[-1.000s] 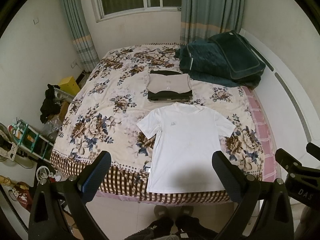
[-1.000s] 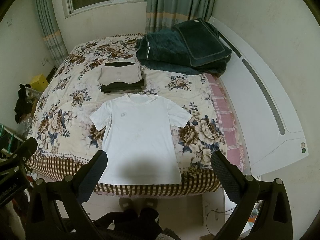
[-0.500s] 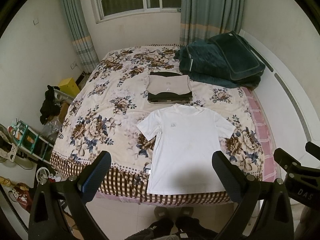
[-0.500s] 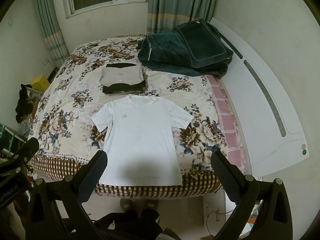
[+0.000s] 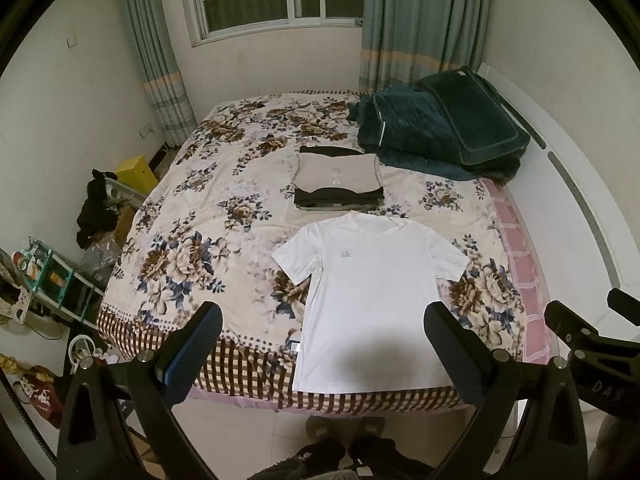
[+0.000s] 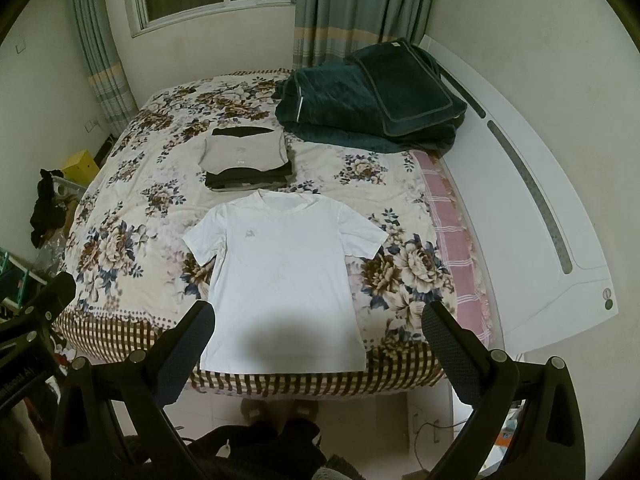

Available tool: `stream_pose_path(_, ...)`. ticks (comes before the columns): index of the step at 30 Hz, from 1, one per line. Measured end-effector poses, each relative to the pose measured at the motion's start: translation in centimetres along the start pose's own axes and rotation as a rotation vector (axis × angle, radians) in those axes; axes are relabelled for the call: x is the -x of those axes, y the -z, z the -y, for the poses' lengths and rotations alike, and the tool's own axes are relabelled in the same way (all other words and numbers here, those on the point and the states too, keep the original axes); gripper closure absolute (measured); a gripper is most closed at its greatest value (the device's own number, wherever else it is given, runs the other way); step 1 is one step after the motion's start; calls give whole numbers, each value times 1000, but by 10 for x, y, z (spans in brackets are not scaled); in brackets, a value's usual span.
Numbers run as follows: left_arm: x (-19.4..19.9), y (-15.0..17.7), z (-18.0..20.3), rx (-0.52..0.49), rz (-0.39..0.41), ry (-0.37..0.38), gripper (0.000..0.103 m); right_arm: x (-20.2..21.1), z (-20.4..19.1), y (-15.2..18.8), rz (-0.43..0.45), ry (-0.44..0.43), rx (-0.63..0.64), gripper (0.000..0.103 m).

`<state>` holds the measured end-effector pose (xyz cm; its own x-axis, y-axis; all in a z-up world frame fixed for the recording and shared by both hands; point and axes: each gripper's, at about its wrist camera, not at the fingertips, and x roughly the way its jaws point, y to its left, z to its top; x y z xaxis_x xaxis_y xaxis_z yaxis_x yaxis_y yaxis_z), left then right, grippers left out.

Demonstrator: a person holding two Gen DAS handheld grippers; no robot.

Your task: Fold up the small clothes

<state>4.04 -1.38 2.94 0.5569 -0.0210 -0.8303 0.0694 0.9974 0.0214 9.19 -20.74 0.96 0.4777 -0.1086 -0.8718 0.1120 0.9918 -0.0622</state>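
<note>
Both sets of fingers stand wide apart and grip nothing: the left gripper (image 5: 322, 354) and the right gripper (image 6: 318, 352) hang above the floor at the foot of the bed (image 5: 188, 240), well short of the cloth. Over the last second almost nothing has changed beyond a slight drift of both views, so the fold has not begun. The white T-shirt (image 5: 374, 292) lies flat and face up, sleeves spread, hem at the near edge, just in front of the stack of folded clothes (image 5: 338, 180), with the dark green quilt (image 5: 436, 128) behind.
</note>
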Motion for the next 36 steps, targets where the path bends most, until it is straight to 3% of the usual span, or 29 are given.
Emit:
stream_pose_path(5, -14, -1, -10, 13, 38, -20, 0, -9, 1, -7, -19, -1, -34, 0)
stream_pose_path(9, -59, -4, -24, 19, 88, -91, 0, -50, 18, -19, -70, 0, -130, 0)
stream_pose_path(11, -85, -6, -27, 14, 99, -115, 0, -101, 34, -17, -100, 17, -216, 0)
stream_pose_path(16, -185, -9, -25, 24, 19, -152, 0, -221, 95, -7, -192, 61, -435, 1)
stream_pose_path(17, -205, -8, -22, 26, 5, -163, 0, -246, 106, -6, -203, 78, -464, 8)
stream_pose_path(18, -231, -7, -19, 30, -21, -196, 0, -272, 117, -4, -220, 98, -483, 22)
stream_pose_path(20, -266, -2, -13, 41, -47, -224, 0, -332, 141, 3, -251, 102, -514, 34)
stream_pose_path(22, -310, 3, -6, 48, -93, -264, 0, -396, 167, 8, -269, 50, -579, 34)
stream_pose_path(25, -376, 13, 2, 72, -160, -306, 0, -490, 205, 22, -294, -95, -767, 33)
stream_pose_path(30, -485, 39, 10, 136, -309, -300, 0, -649, 246, 65, -340, -299, -1125, 32)
stream_pose_path(34, -545, 59, 11, 156, -366, -317, 0, -750, 243, 97, -374, -401, -1351, 31)
stream_pose_path(36, -573, 68, 8, 179, -410, -305, 0, -780, 240, 102, -336, -442, -1410, 28)
